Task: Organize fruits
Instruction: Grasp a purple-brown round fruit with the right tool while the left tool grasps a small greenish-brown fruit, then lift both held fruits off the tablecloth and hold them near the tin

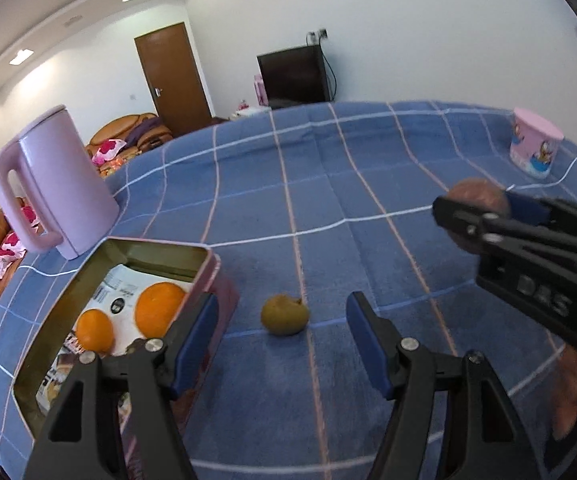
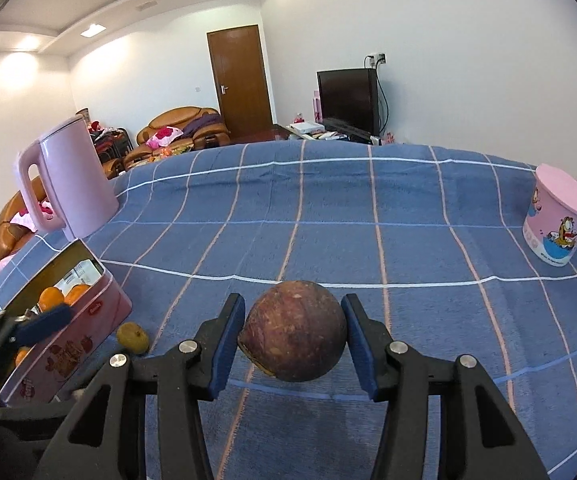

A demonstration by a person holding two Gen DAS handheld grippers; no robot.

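- Left wrist view: the left gripper hangs over a blue checked cloth, its jaws spread wide and holding nothing.
- Between and just beyond its fingers lies a small greenish-brown fruit, alone on the cloth and touching neither pad.
- To the left stands an open pink tin, just beside the left finger. Two oranges rest inside on printed paper.
- A lilac jug stands behind the tin; a pink cup sits far right.
- The right gripper enters from the right, raised above the cloth, clamped on a brown fruit.

- Right wrist view: the right gripper is closed on the brown fruit, one pad on each side at its widest part. The fruit is round, with a dull, rough skin.
- The tin is low on the left, oranges showing inside; the small fruit lies just beside its wall. The left gripper's blue pad shows at the tin's rim.
- The jug and cup stand well apart at either side.

- Handling, as a judgement: the brown fruit looks firm and fairly light, its skin not slippery, so a grip across the middle suits it. The small fruit seems softer and may roll; take it gently across its middle.
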